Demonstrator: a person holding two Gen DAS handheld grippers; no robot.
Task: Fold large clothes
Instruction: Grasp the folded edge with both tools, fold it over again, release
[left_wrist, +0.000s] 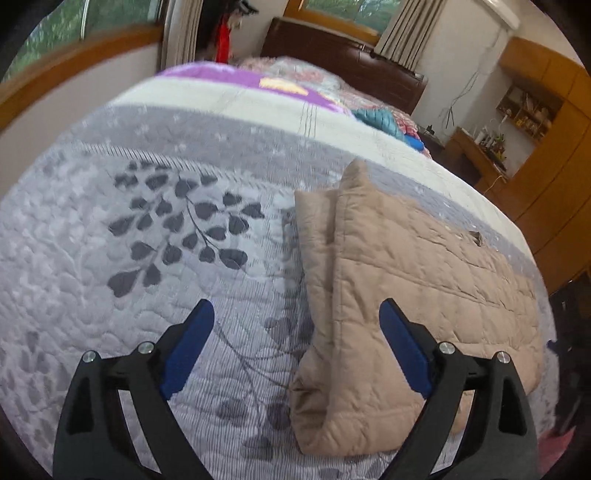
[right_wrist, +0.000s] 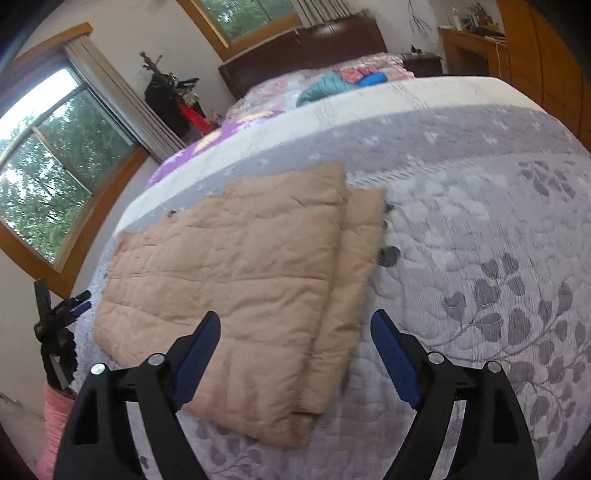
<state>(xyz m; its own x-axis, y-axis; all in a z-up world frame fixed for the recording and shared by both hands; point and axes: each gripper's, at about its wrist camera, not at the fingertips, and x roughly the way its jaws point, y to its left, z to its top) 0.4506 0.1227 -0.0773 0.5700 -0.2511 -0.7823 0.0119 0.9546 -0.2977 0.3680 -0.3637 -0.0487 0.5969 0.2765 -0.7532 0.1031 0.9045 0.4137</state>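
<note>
A tan quilted padded garment (right_wrist: 236, 280), folded into a layered rectangle, lies near the bed's foot edge on the grey leaf-patterned quilted bedspread (right_wrist: 480, 229). Left gripper (left_wrist: 297, 314) and right gripper (right_wrist: 295, 325) hover above, jaws spread, empty. The puffy layers could likely spring apart unpressed.

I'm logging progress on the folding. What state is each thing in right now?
Beige quilted garment: folded into layers, lying flat on the bed, not held.
Left gripper: open, nothing between its fingers.
Right gripper: open, nothing between its fingers.
Grey leaf-patterned bedspread: spread flat over the bed.
Teal and blue clothes: in an unfolded heap near the headboard.
</note>
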